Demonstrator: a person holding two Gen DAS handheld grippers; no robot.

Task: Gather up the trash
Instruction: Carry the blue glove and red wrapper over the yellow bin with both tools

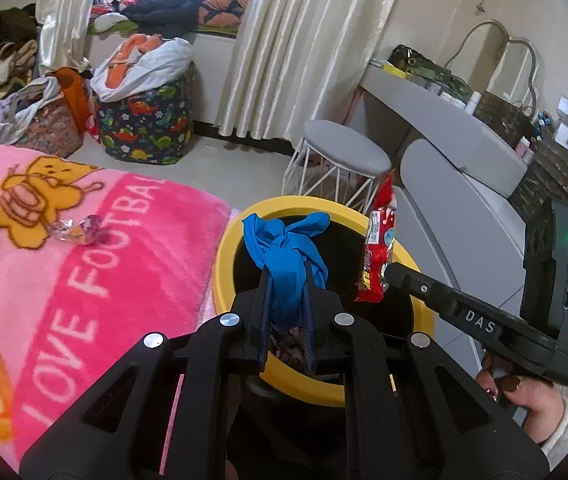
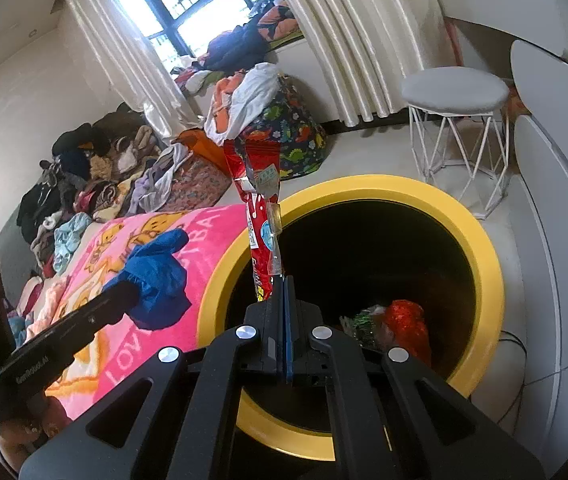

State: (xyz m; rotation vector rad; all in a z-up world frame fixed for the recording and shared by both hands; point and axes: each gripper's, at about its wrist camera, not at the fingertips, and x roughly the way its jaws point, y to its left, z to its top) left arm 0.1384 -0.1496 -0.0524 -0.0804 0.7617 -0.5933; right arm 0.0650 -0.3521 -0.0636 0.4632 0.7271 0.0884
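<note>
Two claws, both clenched on trash. My left claw (image 1: 287,276) pinches a crumpled blue glove (image 1: 284,252) over the near rim of the yellow bin (image 1: 227,248); my right claw (image 2: 284,280) grips a red snack wrapper (image 2: 261,216) upright above the bin's opening. Beyond, candy wrappers (image 1: 77,229) lie on the pink blanket (image 1: 95,280).

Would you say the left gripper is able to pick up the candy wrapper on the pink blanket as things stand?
Probably not yet. The path to the candy wrapper on the blanket looks free, but the left gripper is shut on a blue glove above the bin.
</note>
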